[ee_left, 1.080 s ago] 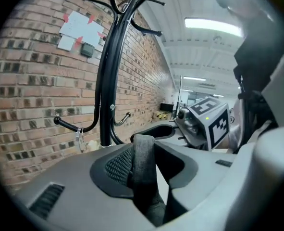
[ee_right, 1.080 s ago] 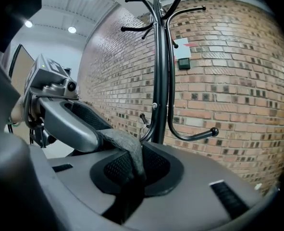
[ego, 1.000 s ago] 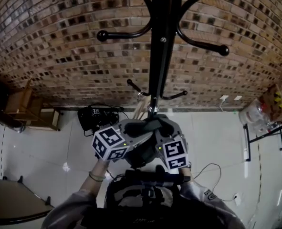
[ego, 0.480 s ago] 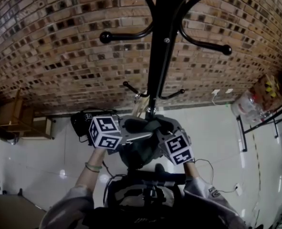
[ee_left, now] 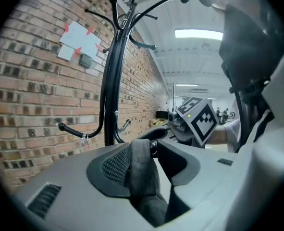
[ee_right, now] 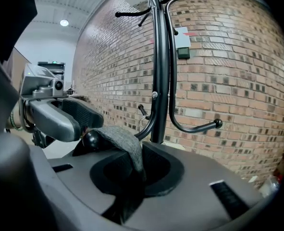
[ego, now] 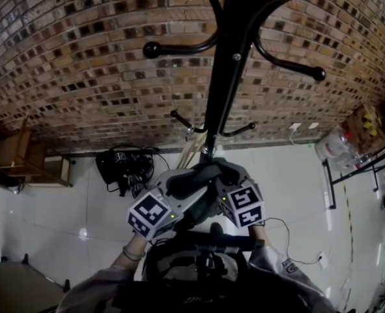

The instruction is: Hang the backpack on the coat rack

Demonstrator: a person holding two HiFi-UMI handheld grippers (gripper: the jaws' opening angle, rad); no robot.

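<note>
**While the strap sits on a low hook, the left fingers are letting go**

Since the coat rack [ego: 230,77] stands close in front of the brick wall [ego: 81,64], there's no room behind it. All the space is on the near side, over the white tiled floor [ego: 296,181]. Left of the pole a black heap of gear [ego: 124,168] lies near the wall. Off to the right there's a metal frame [ego: 348,181] and a loose cable [ego: 286,230], both well apart from the pole. The upper hooks stick out overhead on both sides.

Both arms come up from the bottom of the head view in grey sleeves. The two grippers meet right in front of the pole, low down, each tipped a bit downward. The left gripper [ee_left: 149,147] comes in from the left and the right gripper [ee_right: 132,150] from the right, so each one shows in the other's camera.

The backpack [ego: 199,276] is dark and shows at the bottom edge of the head view, just under the grippers. Its grey woven strap [ee_left: 142,170] arches up over the ball end of a low hook [ee_right: 91,139] and runs down between both pairs of fingers. The left fingers [ee_left: 114,166] are opening and stand wide. The strap leans on the mesh pad on one side, with a clear gap on the other. The right fingers stand narrow and pinch the strap where it drops into the slot.
</note>
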